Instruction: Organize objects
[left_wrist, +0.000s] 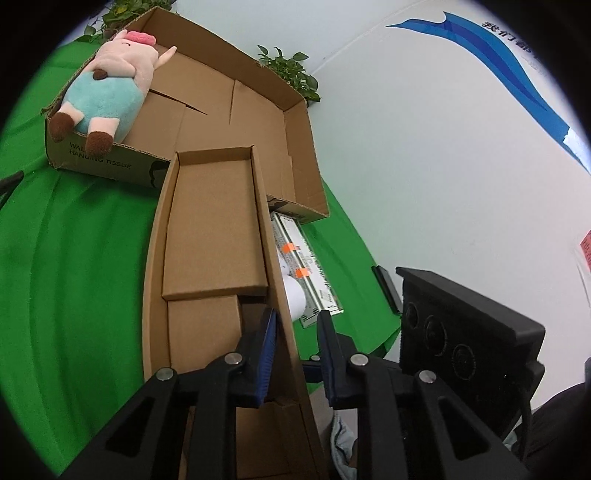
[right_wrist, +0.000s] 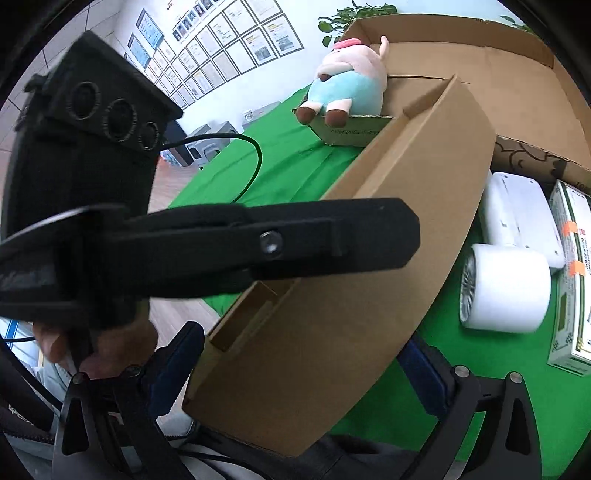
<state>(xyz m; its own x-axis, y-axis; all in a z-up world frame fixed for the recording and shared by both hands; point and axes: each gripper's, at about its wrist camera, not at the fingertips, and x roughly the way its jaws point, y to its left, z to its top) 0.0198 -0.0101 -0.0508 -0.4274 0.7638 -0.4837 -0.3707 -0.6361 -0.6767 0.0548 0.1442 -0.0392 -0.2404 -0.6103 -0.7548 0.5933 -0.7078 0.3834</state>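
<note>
- Plush pig (left_wrist: 107, 88) already lying on the near-left rim of the big open carton (left_wrist: 221, 103), at about 11 o'clock in the left wrist view; judged as one item partly put away.
- Narrow cardboard box (left_wrist: 218, 229) at centre, open side up, tilted, its far end leaning on the big carton's front edge; not yet set in place.
- Left gripper (left_wrist: 295, 354) astride the narrow box's right wall, jaws apart with a gap on the outer side; no firm clamp visible.
- Right gripper (right_wrist: 306, 373) spread wide around the narrow box's near end, jaws apart; contact impossible to tell.
- Still loose on the green worktop (left_wrist: 74, 258), by appearance: white roll (right_wrist: 506, 288), white device (right_wrist: 517, 214) and printed flat pack (right_wrist: 572, 266), all at 3 o'clock in the right wrist view.
- Left wrist view alone: inside of the narrow box.
- Right wrist view alone: the box's outer side, the left gripper from the side, and the white items whole.
</note>
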